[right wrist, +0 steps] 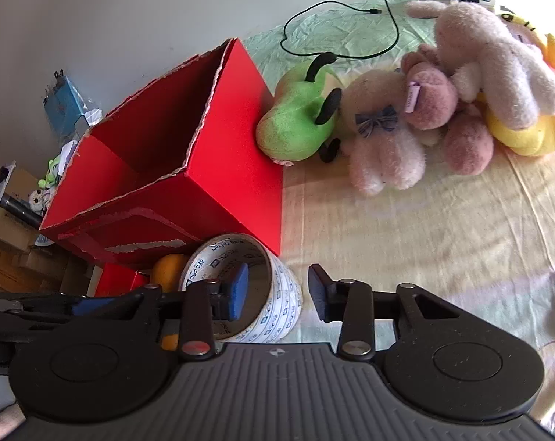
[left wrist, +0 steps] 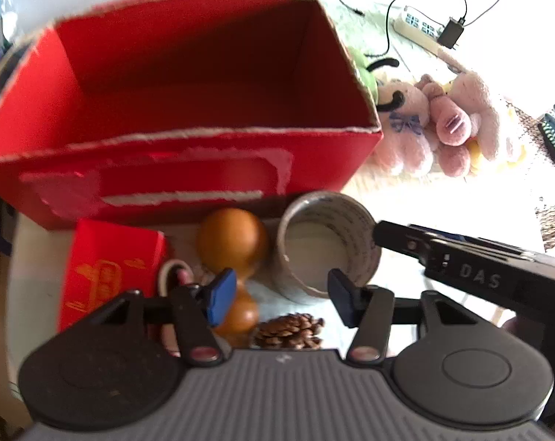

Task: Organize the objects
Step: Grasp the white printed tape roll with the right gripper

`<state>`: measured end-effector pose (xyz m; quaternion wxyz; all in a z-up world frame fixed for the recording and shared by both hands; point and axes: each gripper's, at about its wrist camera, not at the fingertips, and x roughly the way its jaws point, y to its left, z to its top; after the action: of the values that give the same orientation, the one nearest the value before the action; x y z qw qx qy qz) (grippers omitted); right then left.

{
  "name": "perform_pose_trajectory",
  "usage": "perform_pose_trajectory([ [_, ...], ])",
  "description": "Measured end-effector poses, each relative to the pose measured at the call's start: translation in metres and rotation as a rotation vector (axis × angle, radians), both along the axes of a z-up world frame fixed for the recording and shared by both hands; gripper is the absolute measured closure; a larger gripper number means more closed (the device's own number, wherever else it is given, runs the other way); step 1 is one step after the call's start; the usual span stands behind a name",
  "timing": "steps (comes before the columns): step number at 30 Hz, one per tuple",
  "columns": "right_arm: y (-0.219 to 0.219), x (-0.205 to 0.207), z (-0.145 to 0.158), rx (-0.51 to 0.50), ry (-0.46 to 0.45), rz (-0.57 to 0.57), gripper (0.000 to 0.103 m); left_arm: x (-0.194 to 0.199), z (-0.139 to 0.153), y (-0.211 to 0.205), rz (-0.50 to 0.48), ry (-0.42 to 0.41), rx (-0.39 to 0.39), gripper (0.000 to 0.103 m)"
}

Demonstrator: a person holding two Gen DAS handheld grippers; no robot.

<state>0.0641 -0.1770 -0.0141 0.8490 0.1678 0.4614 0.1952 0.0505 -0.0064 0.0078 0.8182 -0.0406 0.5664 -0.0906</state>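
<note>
A: Where's the tape roll (right wrist: 240,290)?
B: Against the red box (right wrist: 189,169) front, beside the wooden gourd (left wrist: 233,242) and pinecone (left wrist: 288,330). Right gripper (right wrist: 277,290) straddles its wall, jaws apart; left gripper (left wrist: 281,294) gapes empty.
A: Obstacles?
B: Plush toys (right wrist: 406,110) crowd the box's far side.

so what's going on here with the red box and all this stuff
A person holds a gripper in each hand over a bed. The right gripper straddles the wall of a tape roll, one finger inside and one outside. The left gripper hovers open above a wooden gourd and a pinecone. The big red box looks empty.
</note>
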Motion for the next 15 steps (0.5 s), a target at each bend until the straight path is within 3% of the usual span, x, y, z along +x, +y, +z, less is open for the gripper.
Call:
perform_pose_trajectory([
  [2, 0.003, 0.003, -0.003, -0.008, 0.016, 0.009, 0.066, 0.004, -0.002, 0.001, 0.008, 0.027, -0.039, 0.050],
  [9, 0.004, 0.016, -0.020, -0.021, 0.115, 0.005, 0.082, 0.013, -0.013, 0.000, 0.028, 0.084, -0.033, 0.056],
  [15, -0.002, 0.010, -0.016, 0.016, 0.114, 0.026, 0.088, 0.018, -0.025, -0.003, 0.028, 0.126, -0.050, 0.076],
])
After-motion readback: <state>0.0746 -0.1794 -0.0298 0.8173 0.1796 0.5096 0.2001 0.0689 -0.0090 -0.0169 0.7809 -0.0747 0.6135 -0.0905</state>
